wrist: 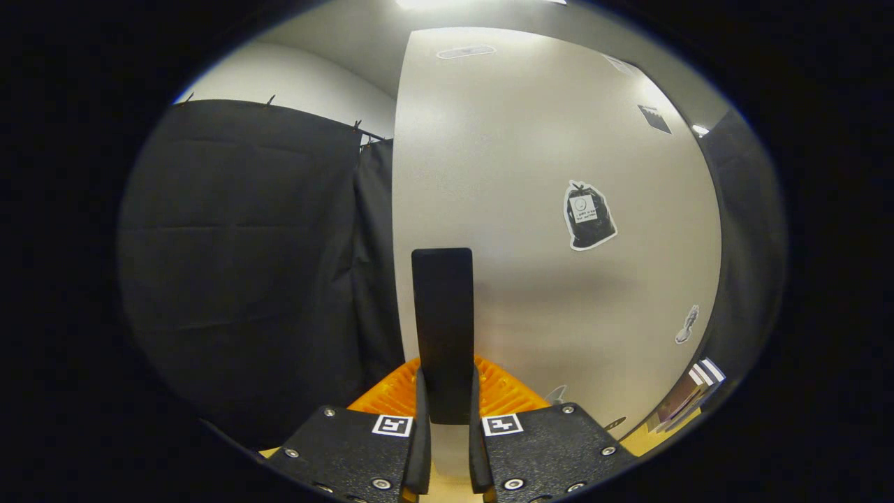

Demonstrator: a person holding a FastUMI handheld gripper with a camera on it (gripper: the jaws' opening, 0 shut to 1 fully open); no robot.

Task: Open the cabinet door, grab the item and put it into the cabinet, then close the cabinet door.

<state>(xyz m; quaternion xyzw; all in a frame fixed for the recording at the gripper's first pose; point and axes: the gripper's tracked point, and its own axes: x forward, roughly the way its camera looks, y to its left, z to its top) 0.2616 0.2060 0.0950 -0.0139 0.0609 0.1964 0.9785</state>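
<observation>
Hanging beyond the tongs (444,391) to the left: black cloth wall (244,265), pinned along a rail, with pale room wall (300,80) showing above it. Filling the space ahead and to the right: cabinet door (531,175), pale and matte, its near vertical edge rising just left of the handle. Sticking to the door's face right of the tongs: a sticker shaped like a black bag (589,214), a smaller grey sticker (687,325) lower down, and a dark square sticker (654,119) high up. Leaning at the far right past the door's edge: some striped books or boxes (691,398), too blurred for telling which, on a pale wooden counter (639,440). Standing upright between the fingers: the door's dark flat handle (442,328), lower end squeezed from both sides, upper end reaching well above the fingertips. Clenching on that handle, both fingers pressing against it.
</observation>
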